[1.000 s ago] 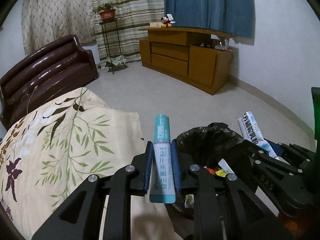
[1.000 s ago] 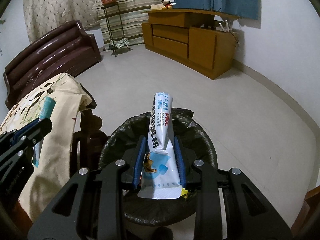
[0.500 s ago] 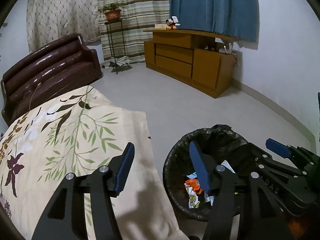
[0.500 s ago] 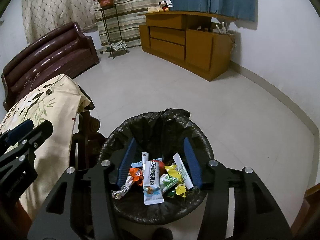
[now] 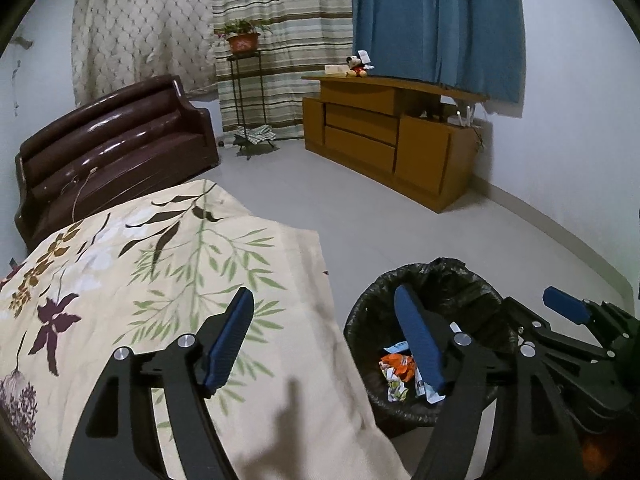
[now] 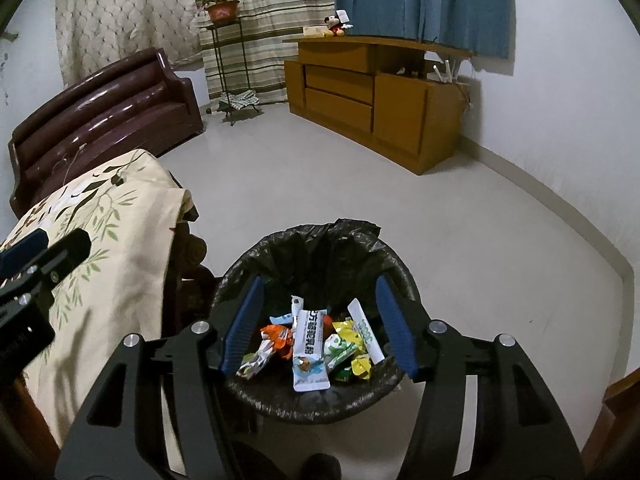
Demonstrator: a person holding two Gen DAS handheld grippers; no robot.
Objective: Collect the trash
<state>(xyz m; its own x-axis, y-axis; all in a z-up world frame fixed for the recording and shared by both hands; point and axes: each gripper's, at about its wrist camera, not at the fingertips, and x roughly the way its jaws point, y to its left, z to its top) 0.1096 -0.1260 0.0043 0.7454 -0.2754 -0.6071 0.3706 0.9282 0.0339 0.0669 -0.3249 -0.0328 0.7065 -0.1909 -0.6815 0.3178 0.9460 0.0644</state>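
Observation:
A black-lined trash bin (image 6: 320,240) stands on the floor beside the cloth-covered table. Several wrappers lie inside it, among them a white powder packet (image 6: 308,344) and a slim white-and-teal stick pack (image 6: 366,336). My right gripper (image 6: 319,284) hovers over the bin, its jaws opening, with nothing pressed between the blue pads. My left gripper (image 5: 324,300) straddles the table corner and the bin (image 5: 436,276), its jaws also opening and empty. Some wrappers (image 5: 396,364) show past its right finger. One finger (image 5: 566,308) of the right gripper reaches in at the right edge.
A floral cloth (image 5: 160,280) covers the table at left. A brown sofa (image 5: 112,148) stands behind it, with a plant stand (image 5: 244,92) and a wooden cabinet (image 5: 392,140) at the far wall. Pale floor (image 6: 440,220) surrounds the bin.
Both grippers let go of their packets, which dropped into the bin. Their jaws spread wide, and both hands drew back and rose a little.

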